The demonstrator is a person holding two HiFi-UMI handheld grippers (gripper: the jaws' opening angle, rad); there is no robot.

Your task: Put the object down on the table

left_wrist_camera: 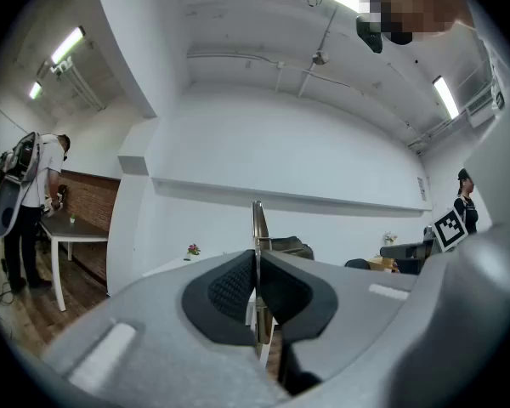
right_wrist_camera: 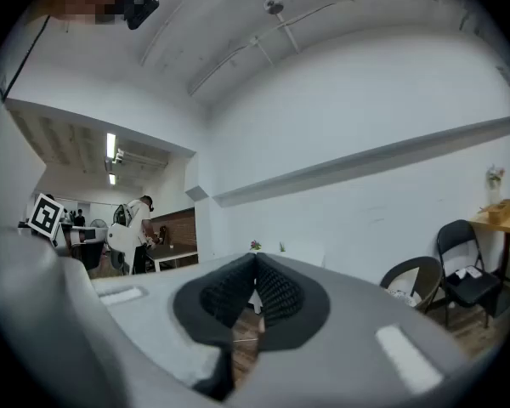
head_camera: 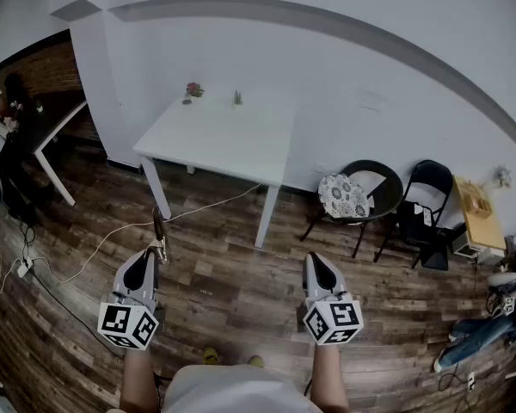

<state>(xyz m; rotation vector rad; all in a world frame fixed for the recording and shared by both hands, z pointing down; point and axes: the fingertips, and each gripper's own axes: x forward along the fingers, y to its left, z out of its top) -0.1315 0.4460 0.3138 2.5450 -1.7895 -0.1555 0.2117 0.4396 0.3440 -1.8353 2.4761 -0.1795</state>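
My left gripper [head_camera: 156, 253] is shut on a slim metal utensil [head_camera: 159, 227] that sticks out past its tips over the wooden floor. In the left gripper view the thin metal strip [left_wrist_camera: 257, 223] stands upright, pinched between the dark pads of the left gripper [left_wrist_camera: 257, 260]. My right gripper [head_camera: 315, 261] is level with it on the right, shut with nothing between its pads; the right gripper view shows the right gripper [right_wrist_camera: 255, 272] with its pads together. The white table [head_camera: 215, 140] stands ahead of both grippers against the wall.
Two small potted plants [head_camera: 193, 89] sit at the table's far edge. A round wicker chair [head_camera: 361, 192], a black folding chair [head_camera: 426, 200] and a small wooden stand [head_camera: 477, 209] are at the right. A cable [head_camera: 95, 248] runs over the floor. A person [left_wrist_camera: 30, 202] stands by another table [head_camera: 56, 140] at the left.
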